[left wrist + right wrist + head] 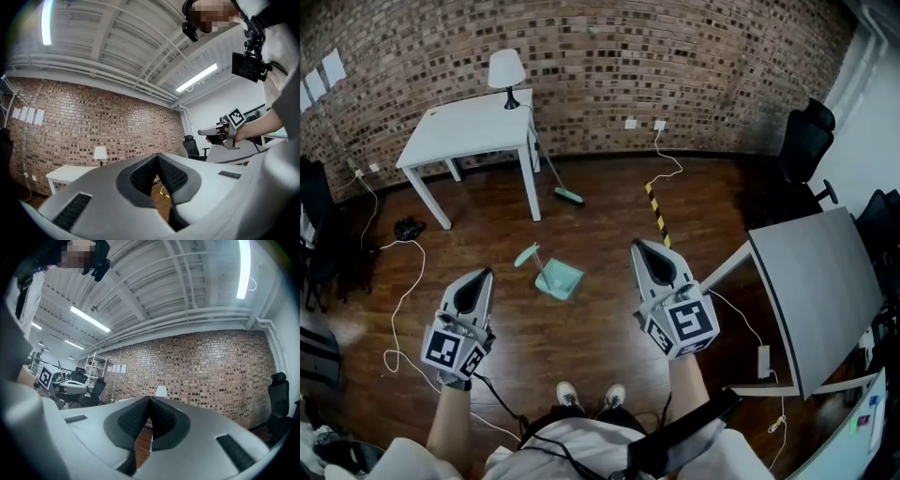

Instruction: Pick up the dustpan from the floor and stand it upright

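**Both grippers are being held shut while the dustpan is lying on the floor**

The left gripper (478,274) is being held out level by one hand. Its jaws are being pressed together, and nothing is being pinched between them. The right gripper (642,246) is being held out level by the other hand. Its jaws are being pressed together too, with nothing caught in them.

The green dustpan (558,278) is being seen on the wooden floor (600,328), between the two grippers and a little past their tips. It is not being touched by either gripper.

Far past the dustpan, a broom (567,196) is being propped against a white table (473,127). A lamp (506,70) is being carried on that table. A grey table (820,291) is being seen near the right gripper, on its outer side. A white cable (394,319) is being seen on the floor on the outer side of the left gripper.
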`<state>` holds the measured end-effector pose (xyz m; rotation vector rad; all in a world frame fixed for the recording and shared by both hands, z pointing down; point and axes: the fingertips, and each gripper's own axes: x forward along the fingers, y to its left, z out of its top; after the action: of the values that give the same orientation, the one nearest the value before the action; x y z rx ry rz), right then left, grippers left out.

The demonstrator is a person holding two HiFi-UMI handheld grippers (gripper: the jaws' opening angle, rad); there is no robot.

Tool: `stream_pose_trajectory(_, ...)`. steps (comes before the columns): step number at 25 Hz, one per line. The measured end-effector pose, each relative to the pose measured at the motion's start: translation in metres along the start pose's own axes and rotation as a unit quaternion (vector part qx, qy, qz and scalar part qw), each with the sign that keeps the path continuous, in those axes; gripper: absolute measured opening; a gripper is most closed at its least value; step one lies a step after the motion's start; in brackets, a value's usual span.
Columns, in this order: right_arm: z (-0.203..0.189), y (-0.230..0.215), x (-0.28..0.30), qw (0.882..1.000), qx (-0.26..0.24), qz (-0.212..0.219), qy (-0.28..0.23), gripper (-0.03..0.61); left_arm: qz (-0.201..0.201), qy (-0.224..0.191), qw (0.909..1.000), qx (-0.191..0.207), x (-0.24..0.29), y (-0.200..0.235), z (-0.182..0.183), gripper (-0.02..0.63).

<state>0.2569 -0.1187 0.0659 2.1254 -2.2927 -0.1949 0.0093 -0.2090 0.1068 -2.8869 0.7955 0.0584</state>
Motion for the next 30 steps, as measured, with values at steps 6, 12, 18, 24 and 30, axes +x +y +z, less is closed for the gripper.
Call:
stream_pose_trajectory(6, -0.031, 0.023, -0.061, 0.999, 0.013, 0.016, 0.025, -0.021, -0.021, 0.022, 0.9994, -0.014, -0.032, -0.063, -0.027, -0.006)
stream_pose_trajectory(12, -0.041, 0.062, -0.164, 0.997, 0.028, 0.061, 0.029, -0.021, -0.021, 0.038, 0.9991, 0.002, -0.087, -0.156, -0.020, -0.006)
stream_pose_trajectory(18, 0.005, 0.082, -0.299, 0.994, 0.020, 0.110, -0.020, -0.021, 0.022, 0.010, 0.9997, -0.009, -0.159, -0.274, 0.023, -0.006)
stream_pose_trajectory(24, 0.017, 0.087, -0.386, 0.995, 0.018, 0.099, -0.001, -0.021, 0.024, 0.013, 0.9996, 0.008, -0.209, -0.351, 0.057, -0.006)
stream_pose_trajectory(30, 0.030, 0.091, -0.415, 0.998, 0.041, 0.050, -0.004, -0.021, 0.011, 0.024, 0.9995, 0.013, -0.229, -0.370, 0.065, -0.006)
